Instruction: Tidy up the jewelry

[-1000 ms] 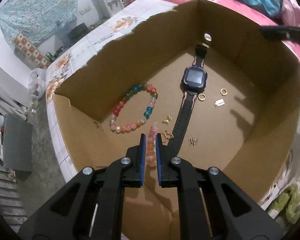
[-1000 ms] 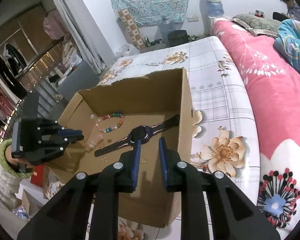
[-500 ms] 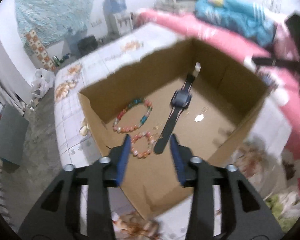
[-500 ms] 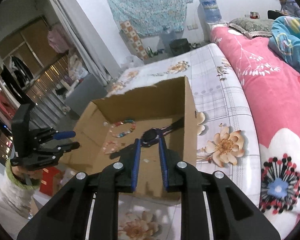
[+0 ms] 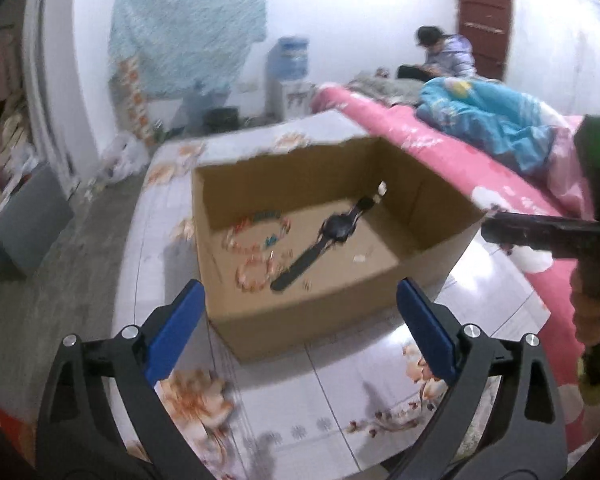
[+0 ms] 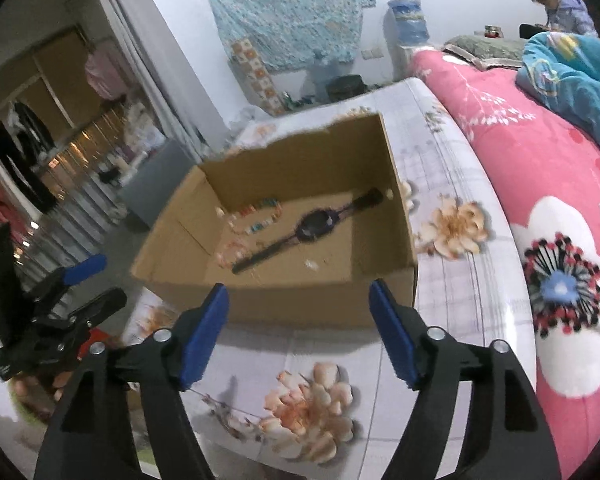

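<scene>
An open cardboard box (image 5: 235, 320) (image 6: 283, 304) stands on a floral sheet. Inside lie a black watch (image 5: 332, 236) (image 6: 312, 228), a large multicoloured bead bracelet (image 5: 255, 228) (image 6: 255, 216), a small pink bead bracelet (image 5: 255, 272) (image 6: 227, 252) and small gold pieces. My left gripper (image 5: 300, 316) is wide open and empty, held back in front of the box; it also shows in the right wrist view (image 6: 95, 280). My right gripper (image 6: 300, 320) is wide open and empty before the box's near wall; its body shows at the right in the left wrist view (image 5: 540, 232).
A pink flowered quilt (image 6: 540, 184) and blue blanket (image 5: 496, 120) lie right of the box. A person (image 5: 444, 52) sits at the far end of the bed. A water dispenser (image 5: 287, 72) stands by the far wall. A grey panel (image 5: 27, 220) leans on the floor left.
My left gripper let go of the small pink bracelet into the box, opened wide and pulled back. My right gripper opened wide and drew back from the box.
</scene>
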